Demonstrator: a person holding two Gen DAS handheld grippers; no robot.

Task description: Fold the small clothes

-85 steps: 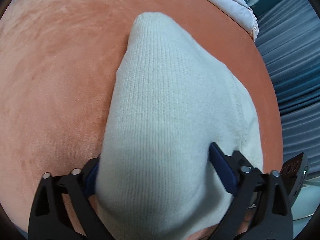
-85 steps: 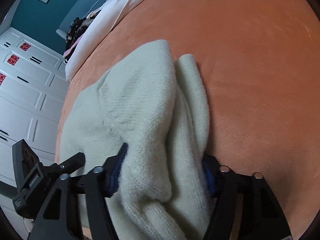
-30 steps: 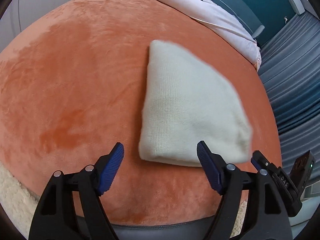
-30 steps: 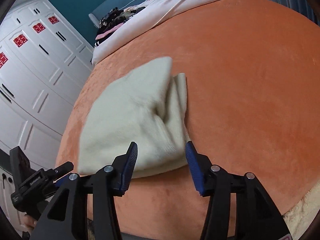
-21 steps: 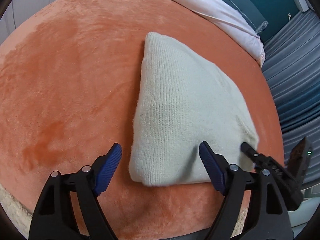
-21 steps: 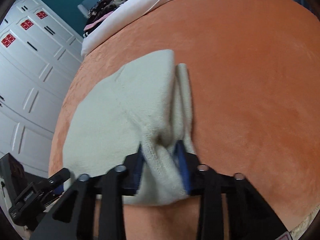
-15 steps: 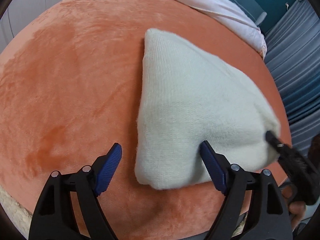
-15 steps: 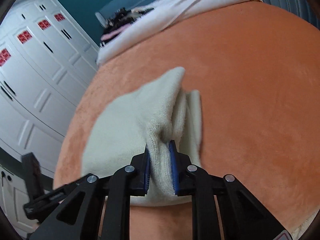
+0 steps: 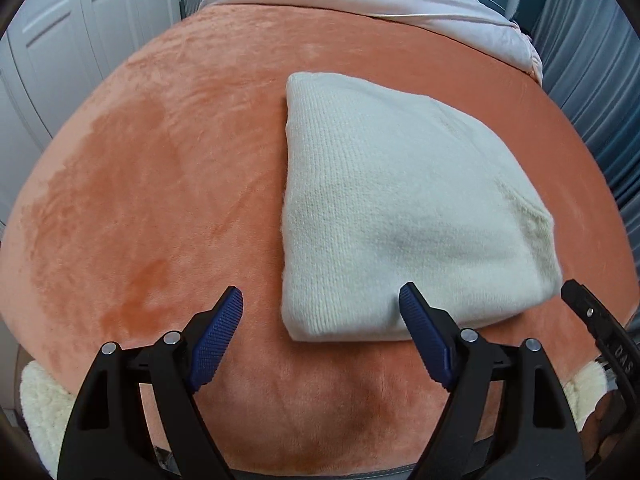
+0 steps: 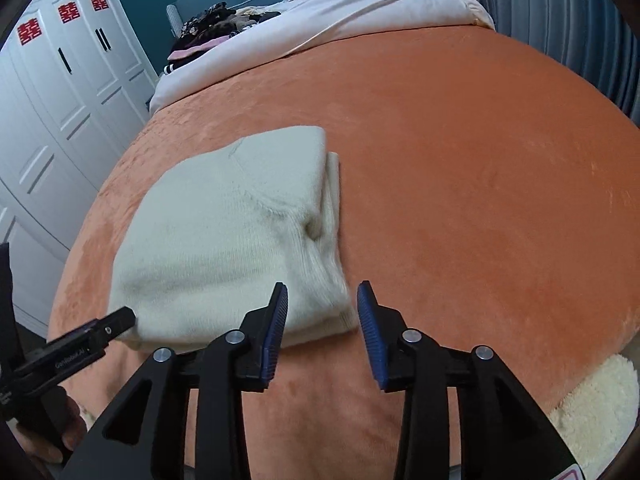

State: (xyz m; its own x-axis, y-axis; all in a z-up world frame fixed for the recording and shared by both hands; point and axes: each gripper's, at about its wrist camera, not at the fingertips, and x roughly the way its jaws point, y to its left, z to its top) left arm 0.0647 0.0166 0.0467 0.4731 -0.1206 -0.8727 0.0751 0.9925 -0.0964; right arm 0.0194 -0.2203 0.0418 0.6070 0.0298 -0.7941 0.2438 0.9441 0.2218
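A cream knitted garment (image 9: pixel 400 208), folded into a thick rectangular bundle, is found lying flat on the orange plush bed cover (image 9: pixel 160 184), near the cover's front edge. The left hand-held gripper (image 9: pixel 320 320) is held released, its blue pads wide apart; the near left corner of the bundle is framed between them but is not touched. The right hand-held gripper (image 10: pixel 322 312) is also released: its jaws have just been opening, and the near right corner of the bundle lies just ahead of them, pressed by neither pad.

The knit is judged soft, light and thick, with no stiffness of its own; stacked layers are likely to slide or spring apart if only the top ply is taken. A hold is best taken at a near corner, with every layer pinched together.

From the left wrist view, the smooth top face and the clean left fold of the bundle are shown. Only from the right wrist view are the stacked layer edges and a puckered dimple on the bundle's right side (image 10: pixel 316 232) revealed, together with dark clothes (image 10: pixel 208 28) heaped beyond the bundle.
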